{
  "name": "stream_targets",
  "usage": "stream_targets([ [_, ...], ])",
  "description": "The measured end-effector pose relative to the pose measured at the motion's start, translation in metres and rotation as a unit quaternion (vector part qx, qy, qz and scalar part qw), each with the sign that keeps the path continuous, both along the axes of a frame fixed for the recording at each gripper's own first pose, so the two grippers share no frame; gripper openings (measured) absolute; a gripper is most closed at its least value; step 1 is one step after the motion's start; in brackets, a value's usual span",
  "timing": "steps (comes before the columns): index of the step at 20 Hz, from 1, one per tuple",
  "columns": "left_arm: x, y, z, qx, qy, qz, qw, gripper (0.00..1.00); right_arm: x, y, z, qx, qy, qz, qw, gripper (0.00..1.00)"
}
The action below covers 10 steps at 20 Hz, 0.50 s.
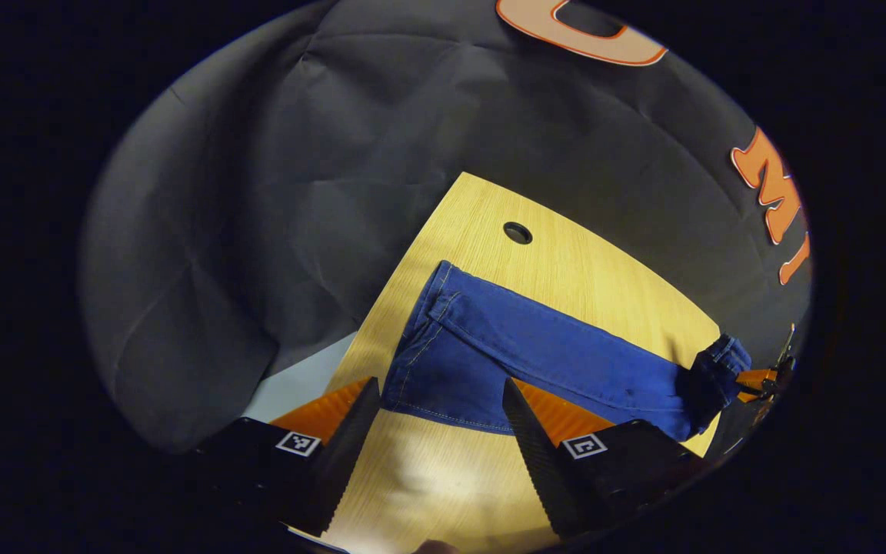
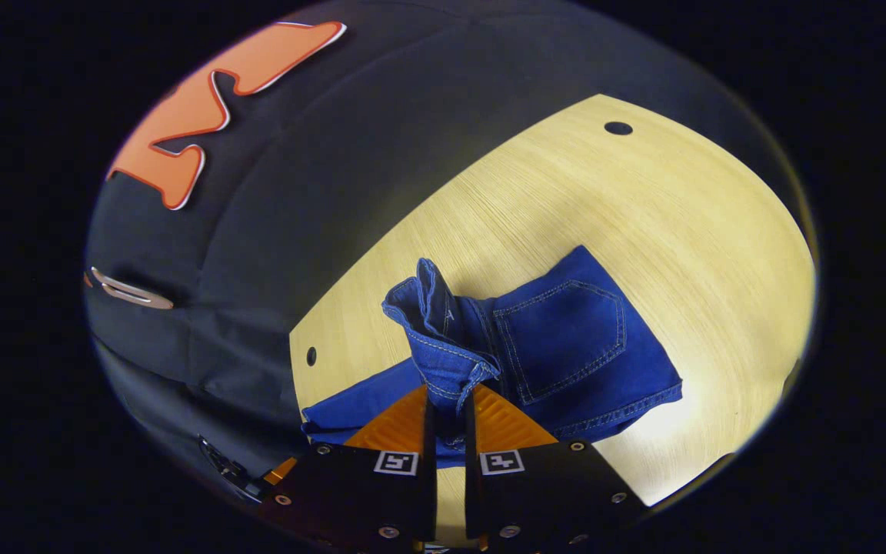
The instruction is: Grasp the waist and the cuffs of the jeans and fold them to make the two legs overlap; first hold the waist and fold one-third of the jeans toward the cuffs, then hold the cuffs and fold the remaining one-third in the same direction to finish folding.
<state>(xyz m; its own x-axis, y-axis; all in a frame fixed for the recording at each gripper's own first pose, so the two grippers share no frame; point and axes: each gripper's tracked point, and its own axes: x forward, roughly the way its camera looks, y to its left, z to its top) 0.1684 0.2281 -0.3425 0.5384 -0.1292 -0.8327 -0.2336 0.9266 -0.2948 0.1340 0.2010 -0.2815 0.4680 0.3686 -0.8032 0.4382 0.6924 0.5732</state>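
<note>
Blue jeans (image 1: 535, 346) lie lengthwise on the wooden table (image 1: 566, 269), legs stacked. In the left gripper view the stitched cuff end (image 1: 431, 308) is at the left, and my left gripper (image 1: 439, 415) stands open at its near edge, denim showing between the fingertips. At the far right the waist end (image 1: 720, 369) is bunched and lifted by the right gripper (image 1: 758, 381). In the right gripper view my right gripper (image 2: 449, 415) is shut on the waistband (image 2: 443, 362), which rises off the table. A back pocket (image 2: 566, 331) lies flat beside it.
The table has round cable holes (image 1: 517, 232) (image 2: 617, 128) (image 2: 311, 356). Bare wood (image 2: 681, 231) spreads beyond the jeans. The black cloth wall (image 1: 297, 192) hangs close behind the table's far edge.
</note>
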Motion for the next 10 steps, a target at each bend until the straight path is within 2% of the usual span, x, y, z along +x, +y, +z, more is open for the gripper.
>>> stream_targets([
  [1, 0.0, -0.001, 0.0, -0.003, 0.002, 0.001, 1.0, 0.98, 0.001, 0.009, 0.0, 0.018, 0.005, 0.0, 1.0, 0.27],
  [2, -0.001, -0.001, 0.0, -0.004, 0.004, 0.0, 1.0, 0.98, 0.0, 0.02, 0.001, 0.032, 0.006, 0.0, 0.999, 0.3],
  [3, 0.0, -0.001, 0.0, -0.006, 0.007, 0.0, 1.0, 0.98, 0.001, 0.022, 0.007, 0.04, 0.004, -0.004, 0.999, 0.39],
  [7, -0.003, -0.005, -0.003, -0.031, 0.024, 0.014, 0.999, 0.98, 0.005, 0.025, 0.005, 0.038, 0.003, -0.014, 0.999, 0.68],
  [10, -0.006, -0.009, -0.004, -0.063, 0.037, 0.036, 0.997, 0.98, 0.004, 0.015, 0.011, 0.026, -0.008, -0.015, 1.0, 0.75],
])
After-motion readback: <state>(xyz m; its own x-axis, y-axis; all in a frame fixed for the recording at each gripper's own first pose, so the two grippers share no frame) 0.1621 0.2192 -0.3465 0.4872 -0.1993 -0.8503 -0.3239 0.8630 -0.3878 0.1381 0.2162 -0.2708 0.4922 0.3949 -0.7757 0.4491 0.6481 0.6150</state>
